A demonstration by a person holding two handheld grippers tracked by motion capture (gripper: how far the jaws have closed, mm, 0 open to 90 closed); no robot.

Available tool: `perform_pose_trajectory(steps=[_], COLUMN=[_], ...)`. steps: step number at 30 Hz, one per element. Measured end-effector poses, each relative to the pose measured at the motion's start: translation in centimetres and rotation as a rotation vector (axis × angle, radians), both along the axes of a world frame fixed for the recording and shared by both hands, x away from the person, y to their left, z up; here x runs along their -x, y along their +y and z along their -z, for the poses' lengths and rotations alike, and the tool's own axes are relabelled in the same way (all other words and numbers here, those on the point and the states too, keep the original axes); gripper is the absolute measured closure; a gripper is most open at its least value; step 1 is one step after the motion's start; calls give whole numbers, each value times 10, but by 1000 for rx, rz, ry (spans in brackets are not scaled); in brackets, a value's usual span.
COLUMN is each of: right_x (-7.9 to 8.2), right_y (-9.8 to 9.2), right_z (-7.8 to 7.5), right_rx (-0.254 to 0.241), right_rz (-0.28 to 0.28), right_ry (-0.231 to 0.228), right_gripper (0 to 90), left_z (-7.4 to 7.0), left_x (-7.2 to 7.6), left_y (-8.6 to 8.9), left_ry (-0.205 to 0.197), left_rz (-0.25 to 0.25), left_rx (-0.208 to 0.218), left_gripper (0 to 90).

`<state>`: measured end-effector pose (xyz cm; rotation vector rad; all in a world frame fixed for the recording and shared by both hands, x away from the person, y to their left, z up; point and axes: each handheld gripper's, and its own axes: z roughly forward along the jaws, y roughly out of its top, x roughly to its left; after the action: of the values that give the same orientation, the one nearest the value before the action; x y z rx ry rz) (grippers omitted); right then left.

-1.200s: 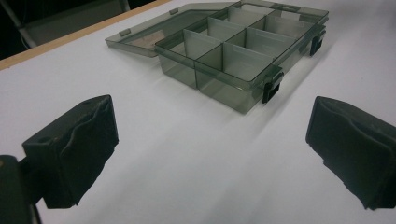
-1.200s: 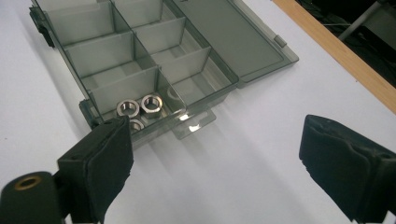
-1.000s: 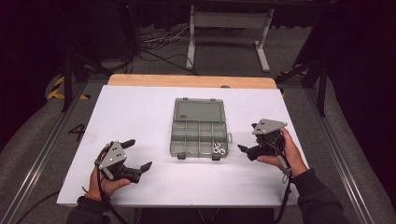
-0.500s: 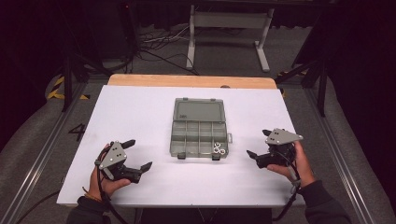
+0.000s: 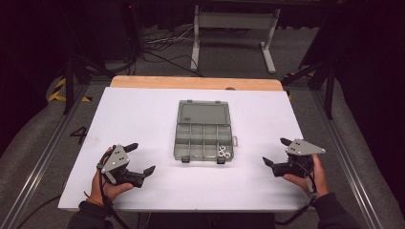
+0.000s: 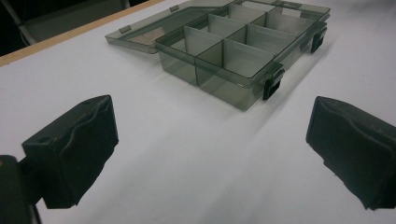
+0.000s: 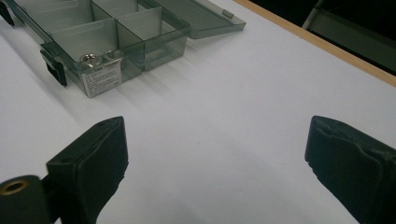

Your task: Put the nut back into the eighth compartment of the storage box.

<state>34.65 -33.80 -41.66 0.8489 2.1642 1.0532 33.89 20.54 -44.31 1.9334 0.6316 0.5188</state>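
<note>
Dark room with cables and a metal stand out back, and a white table top (image 5: 143,119) with a wooden strip along the far edge. Sitting between the two tongs, a bit ahead of both, is a smoky grey compartment box (image 5: 203,136) with its lid (image 5: 204,113) flipped open flat on the far side. The left gripper (image 5: 142,159) is held low over the near left part of the table, jaws spread wide with nothing between them; from its own camera the box is ahead and off to the right, the black latches (image 6: 272,84) facing it, and the compartments I can make out on that side look bare. The right gripper (image 5: 277,152) sits over the near right part, also gaping wide and holding nothing. From its camera the box is up ahead to the left, well apart from the jaws, and you can see a couple of shiny metal bits (image 7: 96,57) in the corner compartment closest to it, right above a little white label (image 7: 102,80) on the box wall. Neither tong touches the box.
</note>
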Motion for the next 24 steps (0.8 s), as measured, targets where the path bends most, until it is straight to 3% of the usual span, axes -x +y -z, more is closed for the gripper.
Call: perform_pose_trajectory(steps=[6, 15, 24], right_x=[8, 11, 13], right_y=[-15, -26, -27], right_z=[10, 21, 24], right_rx=[-6, -44, -66], right_rz=[39, 80, 86], right_ry=[-44, -57, -75], right_gripper=[72, 63, 59], left_z=[0, 1, 0], left_x=[0, 0, 0], left_y=[1, 1, 0], left_ry=[9, 9, 7], left_rz=[-3, -7, -7], left_rx=[0, -1, -4], left_gripper=[27, 26, 26])
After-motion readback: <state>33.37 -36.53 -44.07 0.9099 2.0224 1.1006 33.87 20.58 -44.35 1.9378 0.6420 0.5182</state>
